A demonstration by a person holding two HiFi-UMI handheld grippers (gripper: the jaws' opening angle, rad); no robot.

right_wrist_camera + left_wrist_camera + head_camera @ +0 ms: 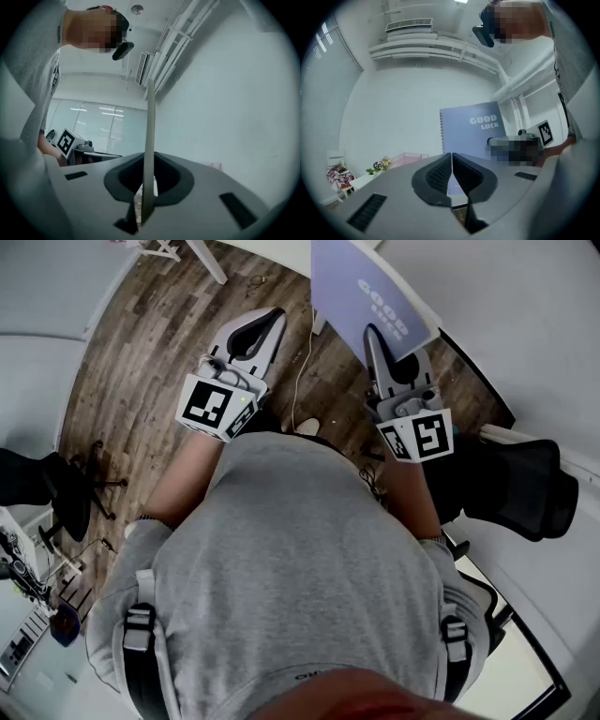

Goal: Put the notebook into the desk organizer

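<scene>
The right gripper (149, 177) is pinching the lower edge of the spiral-bound notebook (362, 289), a pale blue one with "GOOD LUCK" printed on its cover. The right gripper view shows it edge-on, as a thin upright strip rising from between the pressed pads. The notebook is held in the air in front of the person, above the wood-plank floor (155, 343), and it is not resting on any counter. The left gripper (451, 161) is just beside it at about the same height, with its ribbed jaws pressed together on nothing. Seen from the left gripper view, the notebook's cover faces that gripper, with the wire spiral along its left edge. Farther off in that view, a clear pink box (410, 158) sits on a white counter (361, 179), with a small bunch of flowers (379, 165) near it. A black office chair (525, 486) stands to the person's right.
</scene>
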